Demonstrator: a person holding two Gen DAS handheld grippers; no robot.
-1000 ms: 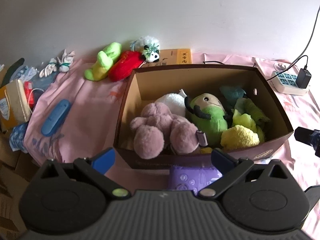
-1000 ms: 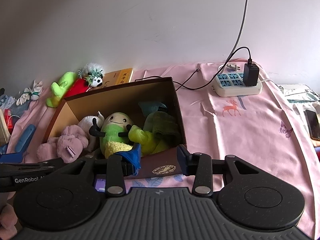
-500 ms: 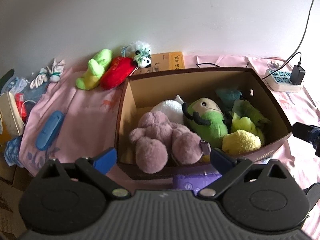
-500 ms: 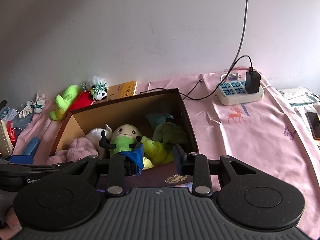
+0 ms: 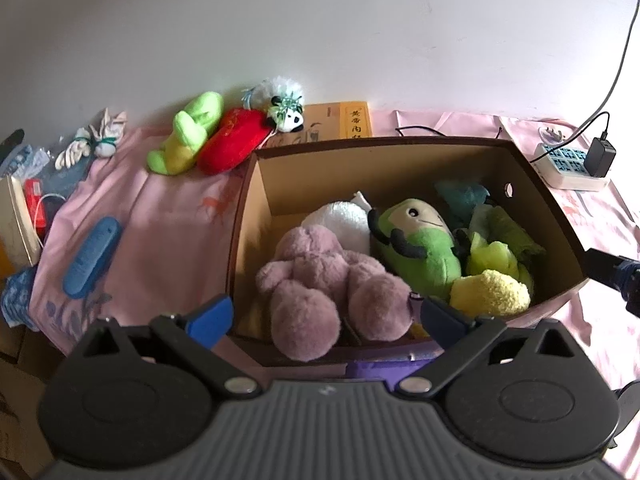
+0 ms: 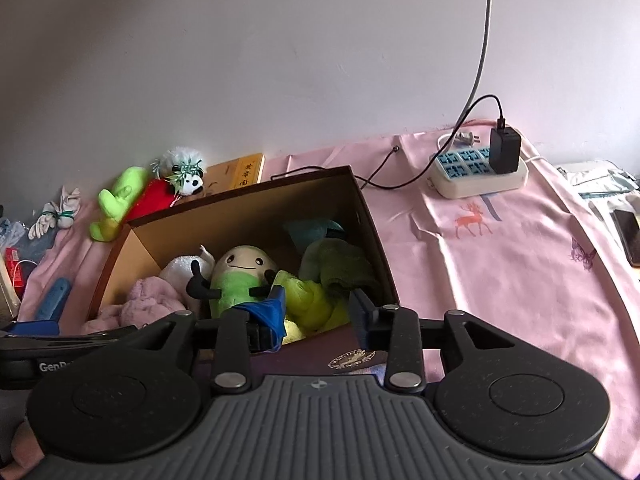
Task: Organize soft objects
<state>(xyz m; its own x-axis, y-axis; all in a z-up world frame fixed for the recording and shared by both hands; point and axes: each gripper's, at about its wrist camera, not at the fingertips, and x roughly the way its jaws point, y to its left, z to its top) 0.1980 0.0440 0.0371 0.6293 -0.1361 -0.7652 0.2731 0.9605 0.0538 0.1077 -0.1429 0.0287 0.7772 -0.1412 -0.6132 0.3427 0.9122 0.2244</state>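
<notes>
The left gripper (image 5: 326, 316) hangs with its jaws spread wide and nothing between them, over the near wall of the box (image 5: 460, 156). Just past its blue fingertips (image 5: 210, 316) lies the mauve plush (image 5: 328, 280), at 12 o'clock from the tool and resting against the box's near-left corner. The right gripper (image 6: 318, 316) is also parted and empty — its fingers stand over the near-right edge of the box.

Inside the box, to the right of the mauve plush, a green doll (image 5: 420, 248) with black arms leans toward 1 o'clock; a white plush (image 5: 340, 220) sits behind, touching both. A yellow-green bundle (image 5: 492, 276) fills the right end, with a teal piece (image 5: 460, 196) at the far-right corner.

Outside, at 11 o'clock against the wall, a lime plush (image 5: 188, 136), a red plush (image 5: 232, 144) and a small panda (image 5: 286, 114) lie touching in a row, beside a yellow book (image 5: 352, 124). A blue case (image 5: 92, 256) lies on the pink cloth (image 5: 172, 224) at 9 o'clock. A power strip (image 6: 476, 172) sits at 2 o'clock — well apart from the box.
</notes>
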